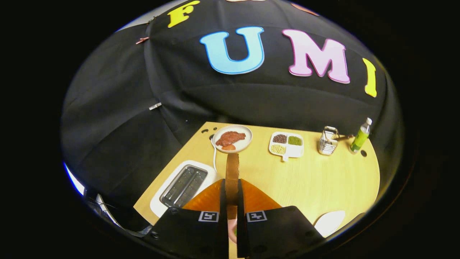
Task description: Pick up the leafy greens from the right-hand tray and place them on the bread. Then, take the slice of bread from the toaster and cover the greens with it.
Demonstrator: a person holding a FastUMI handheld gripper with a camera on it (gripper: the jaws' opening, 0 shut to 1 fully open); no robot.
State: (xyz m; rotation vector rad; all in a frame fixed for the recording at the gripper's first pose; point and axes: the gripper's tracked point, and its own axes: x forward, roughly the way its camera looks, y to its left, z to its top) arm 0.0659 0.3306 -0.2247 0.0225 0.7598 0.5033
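My gripper (231, 185) is shut on a slice of toasted bread (232, 165). The slice stands edge-on between the fingers and sticks out ahead of them, lifted above the wooden table (323, 183). The white toaster (183, 185) lies just left of the fingers, and both of its dark slots look empty. Low between the fingers a small pinkish patch (232, 230) peeks out from beneath the gripper; I cannot tell what it is.
Beyond the bread sits a round white plate with reddish meat (231, 138). To its right are a divided white tray of small foods (286, 144), a metal rack (327, 141) and a green bottle (360, 136). A white dish (329, 222) lies near the right finger.
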